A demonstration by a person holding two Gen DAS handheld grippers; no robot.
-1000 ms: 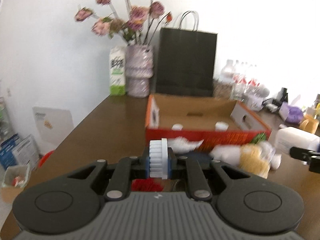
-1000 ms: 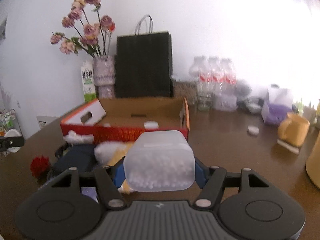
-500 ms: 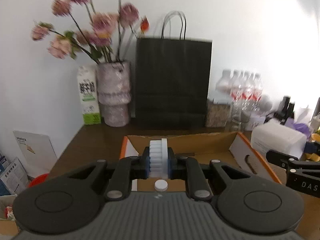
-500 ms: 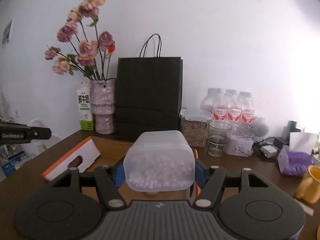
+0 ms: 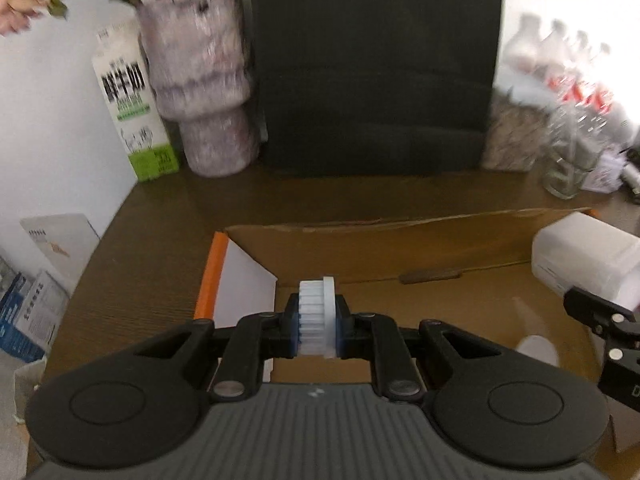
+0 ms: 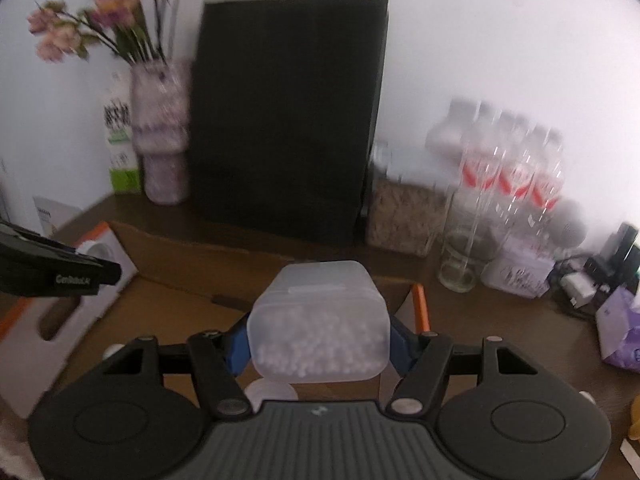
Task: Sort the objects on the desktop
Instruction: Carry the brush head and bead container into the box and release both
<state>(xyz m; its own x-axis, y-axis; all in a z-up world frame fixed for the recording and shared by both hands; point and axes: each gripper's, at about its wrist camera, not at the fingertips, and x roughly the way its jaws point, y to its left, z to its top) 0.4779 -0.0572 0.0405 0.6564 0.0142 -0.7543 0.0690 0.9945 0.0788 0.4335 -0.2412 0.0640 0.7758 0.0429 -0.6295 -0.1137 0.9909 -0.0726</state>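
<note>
- Left wrist view: the left hand-held gripper [image 5: 318,330] is clamped on a small white ribbed cap [image 5: 317,322], held on edge between its pads, over the near-left part of the open cardboard box [image 5: 360,280].
- To do the drop well, I would lower the ribbed cap close to the box floor before parting the jaws; round and on edge, it will likely roll if let go from high up.
- Ahead of this hand-held gripper, the box's far wall; beyond it on the counter [image 5: 168,216] stand a black paper bag [image 5: 372,64], a vase [image 5: 200,76] and a milk carton [image 5: 132,108].
- To its right, the other hand-held gripper with its plastic tub [image 5: 588,256] is close by; the two should release apart from each other.
- Right wrist view: the right hand-held gripper [image 6: 318,344] is clamped on the translucent plastic tub [image 6: 320,320] of white beads, over the box's right part, near the orange edge [image 6: 420,308].
- Set the plastic tub down flat rather than dropping it; a small white lid [image 6: 270,392] lies under it and could tip it.
- Ahead-right on the counter, a glass [image 6: 460,256] and water bottles [image 6: 512,168] stand outside the box, clear of the path.
</note>
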